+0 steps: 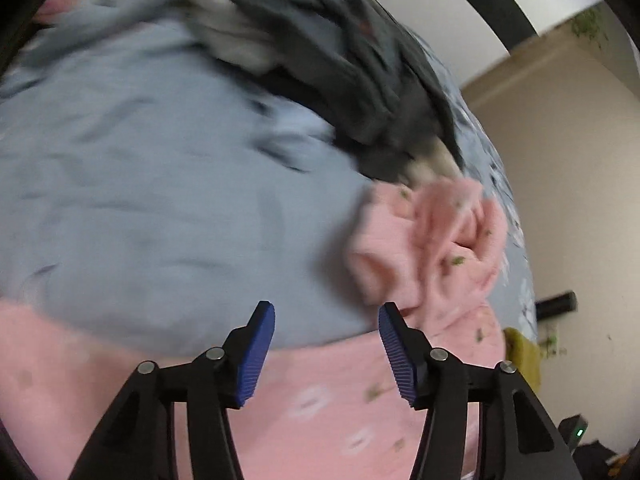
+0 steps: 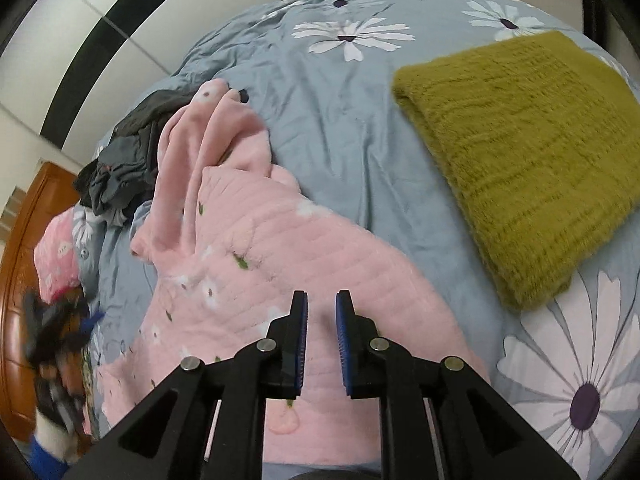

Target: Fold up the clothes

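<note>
A pink fleece garment (image 2: 280, 248) with small flowers lies spread on the bed, one sleeve bunched toward the far side (image 1: 432, 240). My right gripper (image 2: 322, 300) hovers over its flat part, jaws a narrow gap apart with nothing pinched between them. My left gripper (image 1: 326, 312) stands open and empty above the garment's edge, where pink meets the blue-grey sheet (image 1: 140, 200). The left wrist view is blurred. A folded olive-green knit (image 2: 520, 152) rests to the right. A heap of dark grey clothes (image 2: 120, 168) lies beyond the pink sleeve, also in the left wrist view (image 1: 340, 60).
The bed cover (image 2: 340, 100) is blue-grey with large white daisies. A pink patterned pillow (image 2: 56, 256) and a wooden headboard (image 2: 24, 240) are at the left. A blurred dark shape (image 2: 56, 344) shows at the left edge. Walls lie beyond the bed.
</note>
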Motion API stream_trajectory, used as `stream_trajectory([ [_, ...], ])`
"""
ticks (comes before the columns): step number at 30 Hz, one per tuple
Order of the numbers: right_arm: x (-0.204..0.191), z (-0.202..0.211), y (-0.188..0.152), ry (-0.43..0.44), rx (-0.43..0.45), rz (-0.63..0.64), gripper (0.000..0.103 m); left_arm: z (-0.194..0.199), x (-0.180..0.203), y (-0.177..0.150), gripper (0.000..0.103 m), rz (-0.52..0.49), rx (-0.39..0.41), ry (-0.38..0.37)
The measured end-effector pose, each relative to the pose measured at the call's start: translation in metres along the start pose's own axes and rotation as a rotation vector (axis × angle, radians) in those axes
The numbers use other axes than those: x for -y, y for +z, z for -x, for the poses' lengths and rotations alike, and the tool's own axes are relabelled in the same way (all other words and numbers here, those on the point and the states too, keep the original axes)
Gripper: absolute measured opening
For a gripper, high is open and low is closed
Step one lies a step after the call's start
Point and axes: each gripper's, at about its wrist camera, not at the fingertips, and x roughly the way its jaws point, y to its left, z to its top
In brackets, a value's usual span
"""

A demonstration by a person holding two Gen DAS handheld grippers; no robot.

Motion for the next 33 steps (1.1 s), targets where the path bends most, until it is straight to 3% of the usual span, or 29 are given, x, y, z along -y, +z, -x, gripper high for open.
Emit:
stream_trajectory([
  [3,0.004,0.001,0.003,-0.005,0.004,0.013,0.014,-0.047,0.021,0.01,0.062,0.04,-0.053,-0.017],
  [7,0.011,0.001,0.004,-0.014,0.0,0.018,0.014,-0.073,0.024,0.015,0.057,0.105,-0.044,-0.009],
  [9,0.013,-0.001,0.004,-0.016,-0.008,0.014,0.014,-0.071,0.025,0.016,0.01,0.101,-0.019,-0.006],
  [11,0.015,-0.001,0.004,-0.017,-0.011,0.009,0.014,-0.057,0.031,0.019,0.008,0.071,0.023,-0.03],
  [13,0.015,0.001,0.003,-0.013,-0.009,0.006,0.015,-0.028,0.033,0.027,0.007,0.032,0.099,-0.044],
  [17,0.006,0.012,0.004,-0.005,0.012,0.029,0.014,0.073,0.012,0.06,0.007,0.026,0.308,-0.081],
  [21,0.0,0.022,0.004,-0.011,0.031,0.048,0.014,0.186,-0.038,0.077,0.007,0.032,0.502,-0.018],
  [25,-0.006,0.021,0.003,-0.025,0.025,0.038,0.014,0.267,-0.106,0.08,0.007,0.112,0.585,0.086],
  [33,-0.03,0.015,0.002,-0.037,0.006,0.072,0.014,0.304,-0.232,0.048,0.007,0.378,0.594,0.186],
])
